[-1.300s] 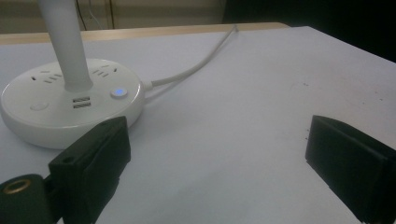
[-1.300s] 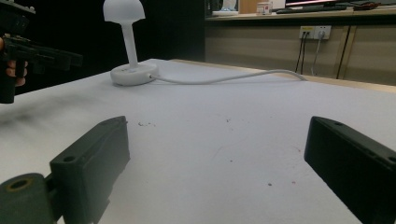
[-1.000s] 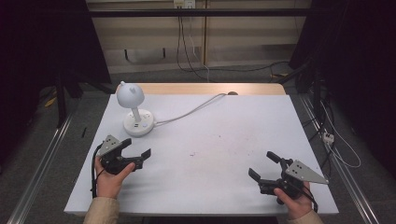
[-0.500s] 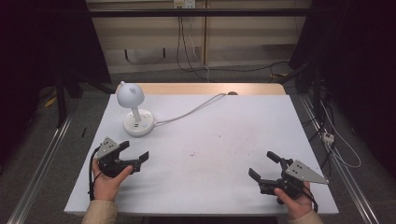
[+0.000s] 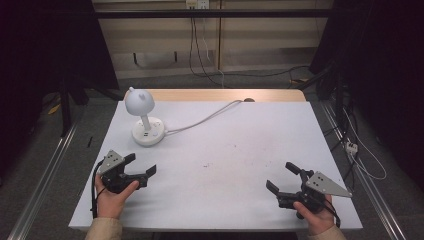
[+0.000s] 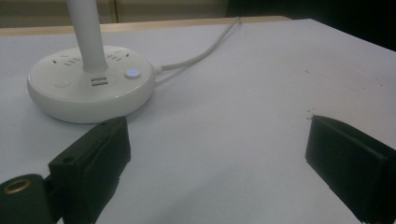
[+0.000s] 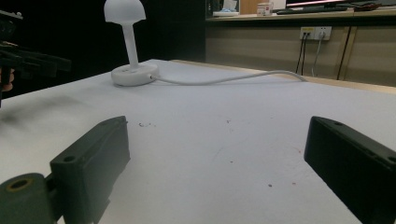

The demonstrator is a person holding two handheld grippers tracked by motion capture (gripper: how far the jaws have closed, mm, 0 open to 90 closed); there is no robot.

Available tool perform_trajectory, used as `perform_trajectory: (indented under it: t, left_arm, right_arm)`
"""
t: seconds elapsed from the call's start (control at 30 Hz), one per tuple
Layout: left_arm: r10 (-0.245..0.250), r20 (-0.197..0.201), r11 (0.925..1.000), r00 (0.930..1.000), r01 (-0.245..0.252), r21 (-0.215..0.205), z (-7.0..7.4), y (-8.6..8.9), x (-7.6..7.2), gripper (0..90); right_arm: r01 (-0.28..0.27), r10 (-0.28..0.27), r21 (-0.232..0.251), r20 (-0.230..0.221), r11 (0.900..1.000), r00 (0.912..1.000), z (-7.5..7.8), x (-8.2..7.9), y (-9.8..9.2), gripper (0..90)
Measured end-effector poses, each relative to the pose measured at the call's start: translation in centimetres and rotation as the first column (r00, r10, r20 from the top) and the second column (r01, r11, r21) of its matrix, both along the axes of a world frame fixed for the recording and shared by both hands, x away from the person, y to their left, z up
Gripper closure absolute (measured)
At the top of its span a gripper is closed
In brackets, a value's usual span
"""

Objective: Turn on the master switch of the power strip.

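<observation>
Both my grippers sit wide open at the near edge of the table point(image 5: 240, 150), left gripper point(image 5: 141, 167) and right gripper point(image 5: 283, 178), holding nothing. Lamp point(image 5: 145, 120) stands far left, just beyond my left one.

The lamp point(image 5: 143, 117) stands far left on the table point(image 5: 240, 150), its cable point(image 5: 205, 118) apparently trailing rearward.

- We are holding the left gripper point(image 5: 142, 167) at the table's point(image 5: 235, 145) seven o'clock corner, its jaws standing apart and pointing toward three o'clock.
- We are holding the right gripper point(image 5: 282, 177) at five o'clock, its jaws spread, gripping nothing.
- The white lamp point(image 5: 145, 120) is standing at ten o'clock, near the left gripper, its cord point(image 5: 205, 120) trailing toward twelve.
</observation>
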State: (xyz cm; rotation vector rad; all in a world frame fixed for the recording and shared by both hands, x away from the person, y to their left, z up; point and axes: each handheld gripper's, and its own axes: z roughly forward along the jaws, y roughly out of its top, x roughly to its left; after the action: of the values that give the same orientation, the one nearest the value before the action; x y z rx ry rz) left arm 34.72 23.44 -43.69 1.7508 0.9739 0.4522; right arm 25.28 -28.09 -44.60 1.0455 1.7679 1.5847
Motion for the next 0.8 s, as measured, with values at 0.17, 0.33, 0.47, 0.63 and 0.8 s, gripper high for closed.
perform_trajectory:
  t: [0.17,0.33,0.47,0.63,0.8]
  left_arm:
    - [0.002,0.000,1.0000,1.0000,-0.002,0.006,-0.1,0.3,-0.1,6.5]
    - [0.007,-0.003,0.9999,1.0000,-0.007,0.008,-0.2,0.6,-0.3,6.5]
    - [0.007,-0.002,0.9999,1.0000,-0.007,0.012,-0.2,0.8,-0.4,6.5]
    - [0.012,-0.004,0.9999,0.9999,-0.012,0.005,-0.3,1.0,-0.6,6.5]
    - [0.010,-0.005,0.9999,0.9999,-0.010,0.011,-0.4,1.2,-0.8,6.5]
  right_arm:
    - [-0.004,0.004,-0.006,0.000,1.000,1.0000,0.0,0.0,0.0,6.1]
    - [-0.003,0.003,-0.007,0.001,1.000,1.0000,0.0,0.0,0.0,6.1]
    - [-0.003,0.003,-0.006,0.001,1.000,1.0000,0.0,0.0,0.0,6.1]
    - [-0.005,0.005,-0.008,0.002,1.000,1.0000,0.0,0.0,0.0,6.1]
    - [-0.004,0.004,-0.010,0.001,1.000,1.0000,0.0,0.0,-0.1,6.1]
